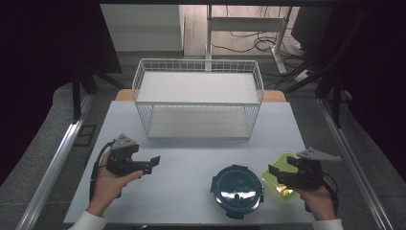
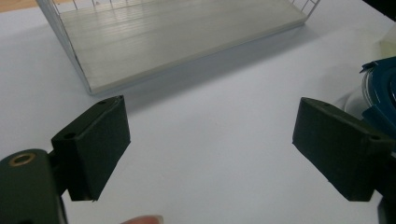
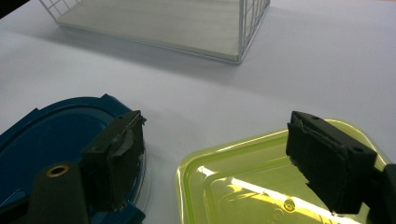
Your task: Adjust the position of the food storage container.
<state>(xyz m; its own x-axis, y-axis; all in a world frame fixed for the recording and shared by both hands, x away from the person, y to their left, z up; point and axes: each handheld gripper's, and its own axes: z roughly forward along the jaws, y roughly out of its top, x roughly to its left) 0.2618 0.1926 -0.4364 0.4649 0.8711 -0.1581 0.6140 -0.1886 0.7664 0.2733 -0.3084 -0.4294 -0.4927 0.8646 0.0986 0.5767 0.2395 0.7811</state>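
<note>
Blue round box (image 1: 237, 190) and green box (image 1: 282, 173) sit lower right, untouched; wire rack (image 1: 197, 98) bare; both grippers (image 1: 154, 163) (image 1: 274, 171) gape empty; all remains.

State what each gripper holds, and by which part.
Nothing. The left gripper is open over bare table; the right gripper is open above the green container.

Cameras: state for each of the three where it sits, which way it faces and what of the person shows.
High view: above the person's side, looking forward and down on the white table; both hands, left gripper and right gripper show.
Left gripper view: rides the left gripper, facing the white wire two-shelf rack; open jaws, a fingertip.
Right gripper view: rides the right gripper, above the yellow-green clear rectangular lid; open jaws.
Shared: the rack and the round dark-blue lidded container.
</note>
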